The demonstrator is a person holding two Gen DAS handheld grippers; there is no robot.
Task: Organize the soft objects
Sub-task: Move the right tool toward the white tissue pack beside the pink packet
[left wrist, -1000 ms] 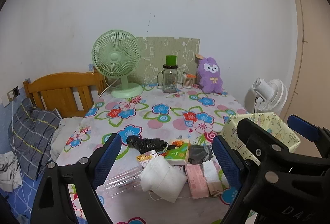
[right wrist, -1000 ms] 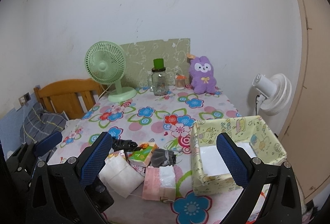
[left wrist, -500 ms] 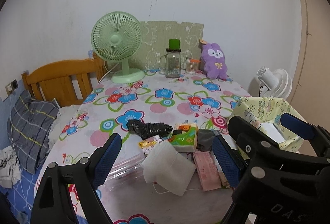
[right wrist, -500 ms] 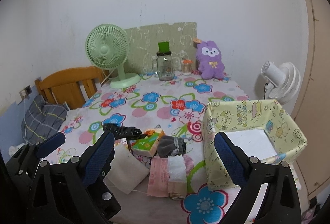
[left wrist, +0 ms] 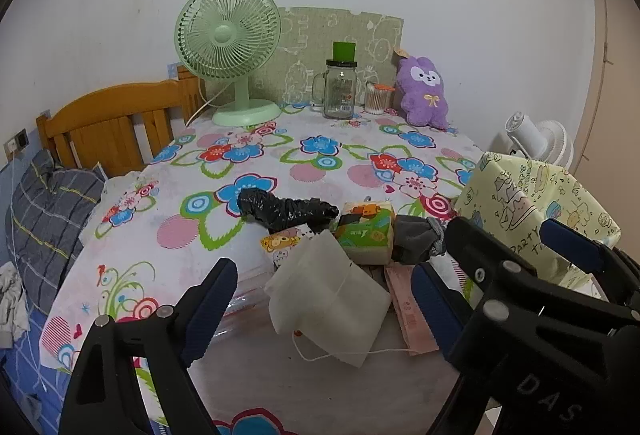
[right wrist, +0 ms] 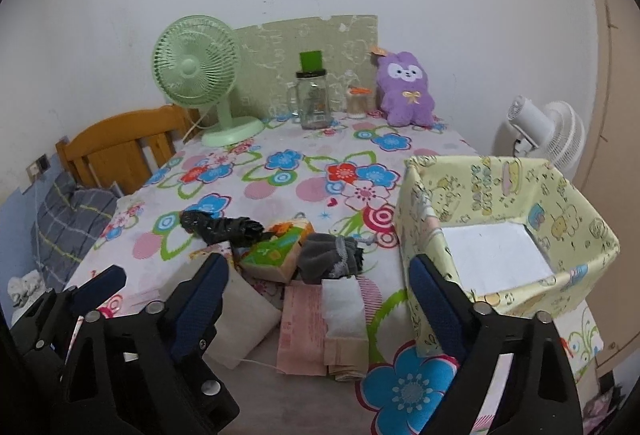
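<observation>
1. The left gripper (left wrist: 324, 299) is hovering with its jaws spread wide and nothing between them, just short of the white folded cloth pouch with a thin string (left wrist: 326, 295). The right gripper (right wrist: 316, 299) is likewise gaping wide and empty above the pink tissue packet (right wrist: 304, 327).
2. The soft objects are lying in one tight cluster near the front of the table: crumpled black plastic bag (left wrist: 284, 211), green-and-orange tissue pack (left wrist: 366, 235), grey rolled sock (right wrist: 330, 259), pouch and pink packet, several touching or overlapping.
3. The yellow cartoon-print open box (right wrist: 560, 195) is standing just right of the cluster, holding nothing visible but its white floor.
4. Risk, as judgement: the string trailing from the pouch could be snagging a finger or dragging neighbours off; a grip on one overlapping item is likely lifting a second.
5. Risk: the two grippers are sitting close together, so simultaneous reaches may be colliding.
6. Risk: the box wall looks thin; a low carry could be folding or shoving it toward the table's right edge, which is near.
7. Open room: the flowered tablecloth (left wrist: 320, 163) behind the cluster is offering free space up to the green desk fan (left wrist: 228, 47) and glass jar (left wrist: 340, 91).
</observation>
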